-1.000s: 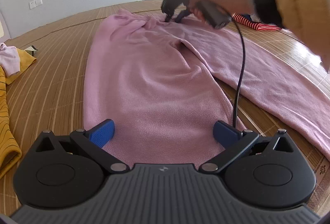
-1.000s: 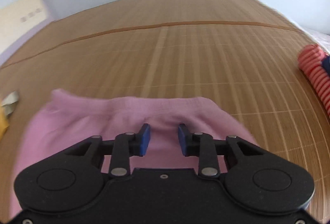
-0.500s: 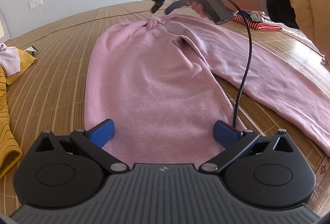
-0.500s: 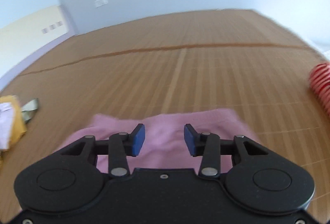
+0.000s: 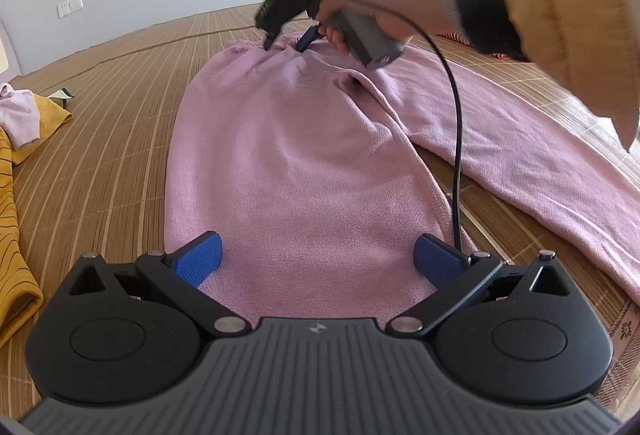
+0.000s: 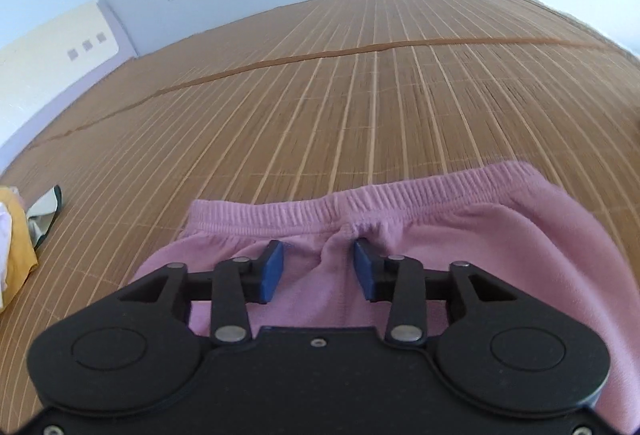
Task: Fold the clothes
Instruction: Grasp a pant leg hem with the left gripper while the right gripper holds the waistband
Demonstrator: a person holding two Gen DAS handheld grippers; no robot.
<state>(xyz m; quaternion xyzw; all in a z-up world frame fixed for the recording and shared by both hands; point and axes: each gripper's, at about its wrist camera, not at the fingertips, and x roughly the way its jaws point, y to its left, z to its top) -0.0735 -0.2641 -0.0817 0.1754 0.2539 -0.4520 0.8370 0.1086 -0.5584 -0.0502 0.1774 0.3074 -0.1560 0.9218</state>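
Note:
Pink fleece trousers [image 5: 296, 163] lie flat on the bamboo mat, with one leg running toward me and the other [image 5: 520, 155] stretching off to the right. My left gripper [image 5: 318, 259] stands wide open over the near end, pads either side of the cloth and not pressing it. At the far end, a person's hand holds my right gripper [image 5: 286, 45] down at the ribbed waistband [image 6: 400, 191]. In the right wrist view that gripper [image 6: 319, 261] has its jaws opening. A small pucker of pink cloth lies between the blue pads, untouched by them.
A yellow garment [image 5: 12, 203] and a small pale pink cloth [image 5: 20, 115] lie at the left edge. A red-striped cloth [image 5: 452, 37] shows behind the person's arm. The right gripper's black cable [image 5: 458, 139] hangs across the trousers. The bamboo mat [image 6: 360, 83] stretches beyond the waistband.
The right gripper rose off the waistband, then came back down onto it slightly further left, and its jaws spread wider. The left gripper stayed still.

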